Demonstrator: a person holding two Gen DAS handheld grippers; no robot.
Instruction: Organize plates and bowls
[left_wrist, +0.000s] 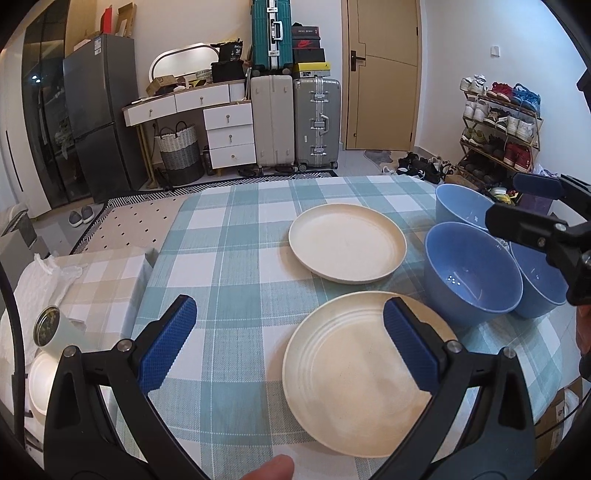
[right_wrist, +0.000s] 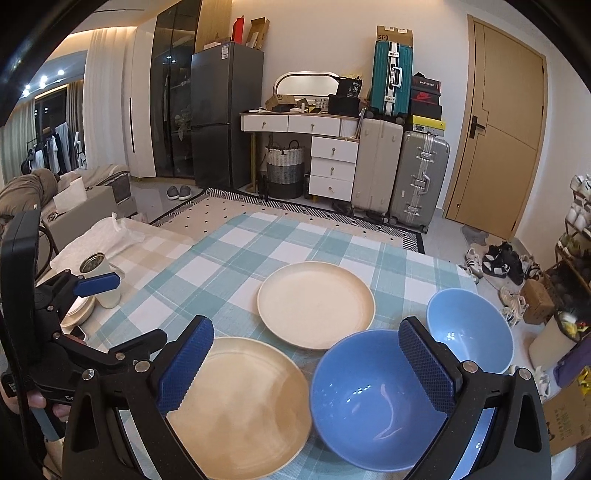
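Two cream plates lie on the checked tablecloth: the near plate (left_wrist: 354, 384) (right_wrist: 243, 398) and the far plate (left_wrist: 347, 243) (right_wrist: 316, 304). To their right are three blue bowls: the near bowl (left_wrist: 472, 273) (right_wrist: 369, 402), the far bowl (left_wrist: 461, 203) (right_wrist: 469, 328), and a third bowl (left_wrist: 539, 280) at the table's right edge. My left gripper (left_wrist: 290, 343) (right_wrist: 122, 314) hangs open above the near plate's left rim, holding nothing. My right gripper (right_wrist: 306, 365) (left_wrist: 517, 205) is open over the near bowl and is empty too.
A lidded white mug (left_wrist: 51, 328) (right_wrist: 103, 280) and a small white dish (left_wrist: 40, 384) sit on a beige-checked side table (left_wrist: 107, 280) to the left. A cardboard box (right_wrist: 569, 417) stands on the floor to the right. A person's fingertip (left_wrist: 269, 469) shows at the bottom edge.
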